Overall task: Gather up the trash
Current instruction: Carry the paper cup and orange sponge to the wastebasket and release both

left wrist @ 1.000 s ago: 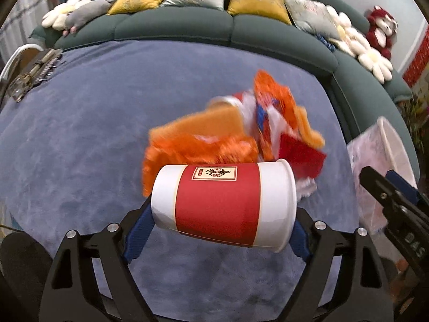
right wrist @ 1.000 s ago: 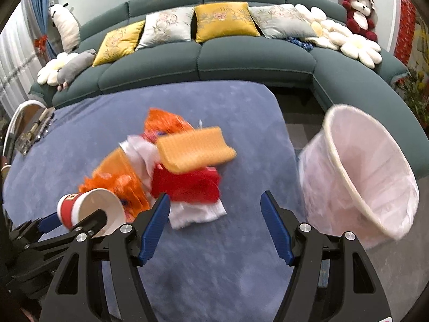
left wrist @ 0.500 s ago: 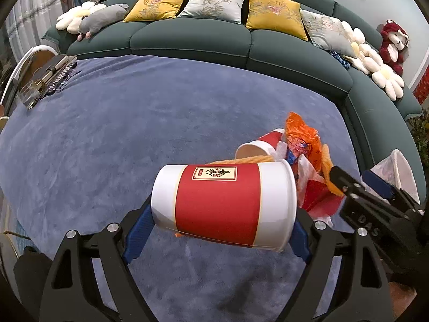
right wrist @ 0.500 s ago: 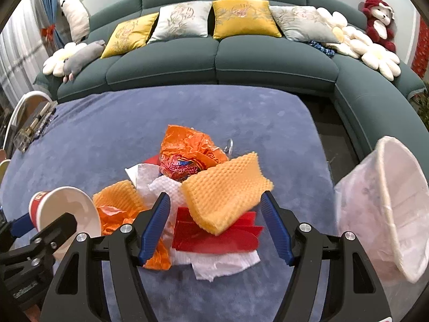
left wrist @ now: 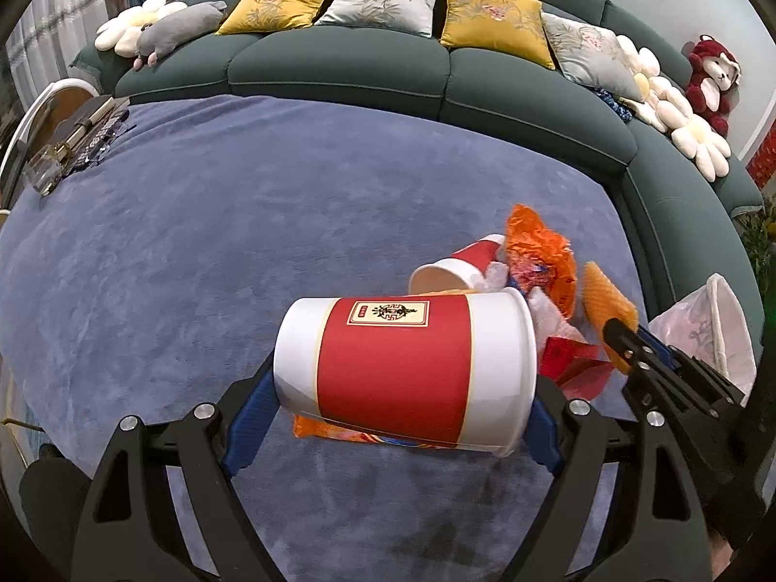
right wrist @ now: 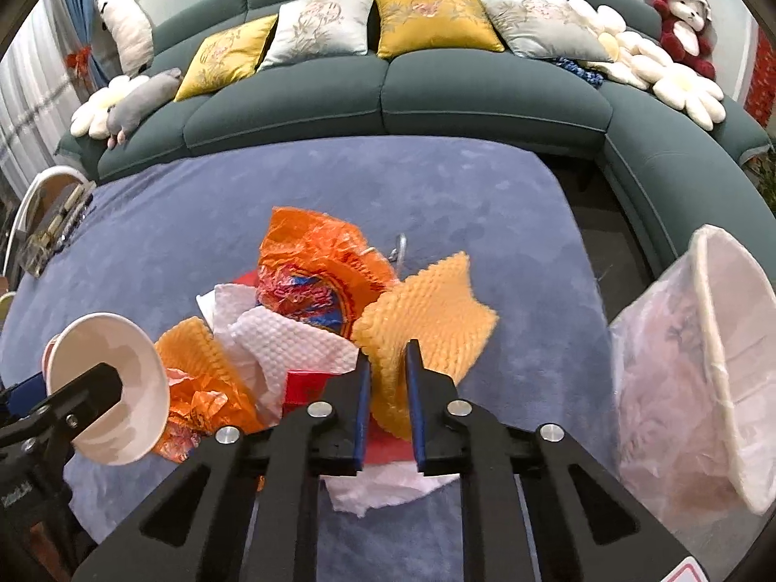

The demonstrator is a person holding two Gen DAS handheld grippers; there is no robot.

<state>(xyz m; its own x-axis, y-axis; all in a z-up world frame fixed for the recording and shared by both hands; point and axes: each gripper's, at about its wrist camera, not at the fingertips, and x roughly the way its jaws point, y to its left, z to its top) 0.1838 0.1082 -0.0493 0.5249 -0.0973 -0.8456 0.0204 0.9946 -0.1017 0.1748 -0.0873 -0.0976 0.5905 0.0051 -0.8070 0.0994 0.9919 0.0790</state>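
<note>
Right tongs point(right wrist: 388, 378) have just been closing and now pinch the orange foam-net sleeve point(right wrist: 431, 325) atop the trash pile at 12 o'clock. Left tongs point(left wrist: 402, 383), wide, hold the red-banded paper cup point(left wrist: 402, 368) end to end. Step: grasping; next, carry both to the lined bin point(right wrist: 718, 378) at 3 o'clock.

A curved green sofa point(right wrist: 490, 97) is seen behind a blue carpet point(left wrist: 233, 242). Yellow cushions point(right wrist: 429, 19) and grey cushions point(right wrist: 320, 29) are propped along its back. White flower-shaped pillows point(right wrist: 674, 85) are laid at its right end beside a red plush bear point(right wrist: 684, 19), and a grey plush toy point(left wrist: 179, 31) is laid at its left end.
</note>
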